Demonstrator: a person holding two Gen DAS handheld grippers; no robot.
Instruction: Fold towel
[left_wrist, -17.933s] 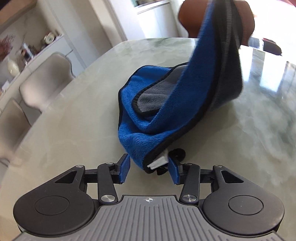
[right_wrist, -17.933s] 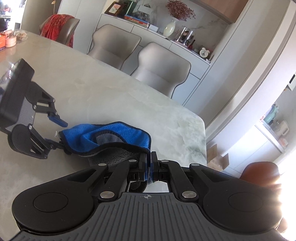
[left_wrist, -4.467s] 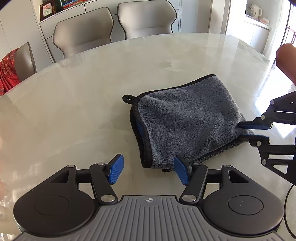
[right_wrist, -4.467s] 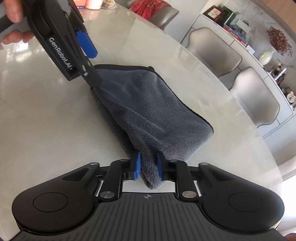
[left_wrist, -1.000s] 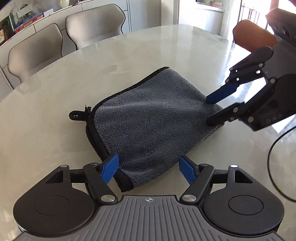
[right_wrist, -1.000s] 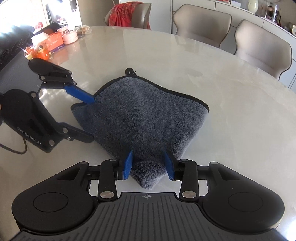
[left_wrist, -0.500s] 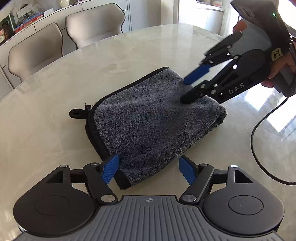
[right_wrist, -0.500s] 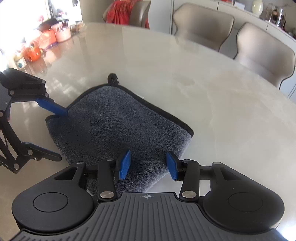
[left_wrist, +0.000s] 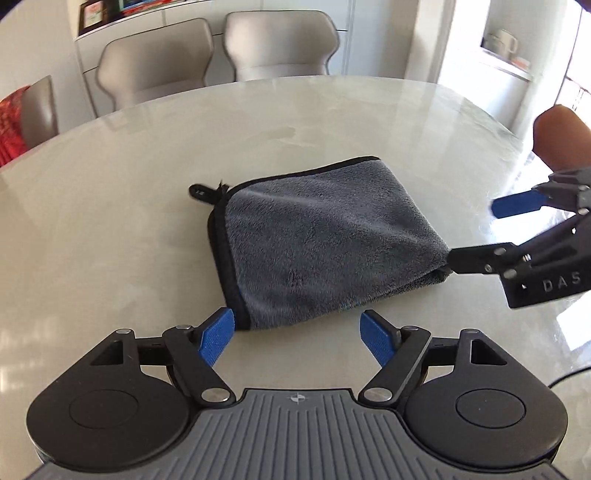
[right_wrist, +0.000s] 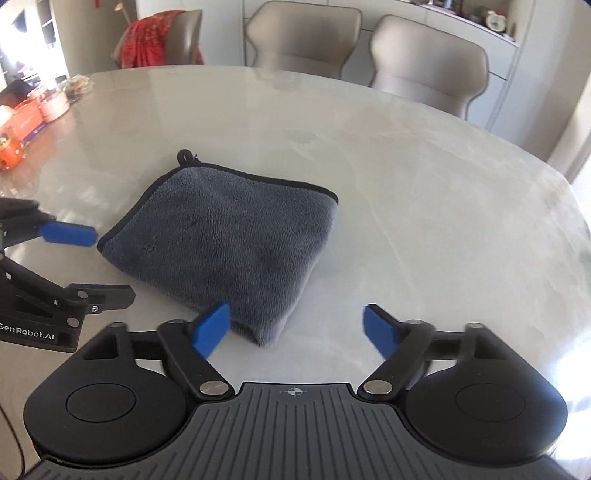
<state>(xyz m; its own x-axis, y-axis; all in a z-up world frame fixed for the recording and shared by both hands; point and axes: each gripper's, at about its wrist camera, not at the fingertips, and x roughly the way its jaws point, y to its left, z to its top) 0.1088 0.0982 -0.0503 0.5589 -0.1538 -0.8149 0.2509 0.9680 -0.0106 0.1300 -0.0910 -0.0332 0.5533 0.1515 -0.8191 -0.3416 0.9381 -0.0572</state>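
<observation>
A grey towel (left_wrist: 325, 236) with black trim lies folded into a small rectangle on the pale marble table (left_wrist: 110, 229); its hanging loop (left_wrist: 199, 192) sticks out at the far left corner. My left gripper (left_wrist: 299, 336) hovers just short of the towel's near edge, jaws opening, nothing between them. In the right wrist view the same towel (right_wrist: 221, 240) lies ahead, and my right gripper (right_wrist: 295, 328) has its jaws opening wide, the towel's near corner just inside the left pad, not pressed. Each gripper shows in the other's view: the right gripper (left_wrist: 476, 236) by the towel's right end, the left gripper (right_wrist: 99, 262) at its left.
Several beige chairs (left_wrist: 280, 44) stand along the table's far side, one with a red cloth (right_wrist: 159, 37). Orange and pink boxes (right_wrist: 33, 114) sit on the table's far left in the right wrist view. A brown chair back (left_wrist: 561, 136) shows at right.
My right gripper has let go of the towel's corner and spread wide, pulling back. My left gripper has backed off slightly from the towel's edge and rolled. The towel now lies flat.
</observation>
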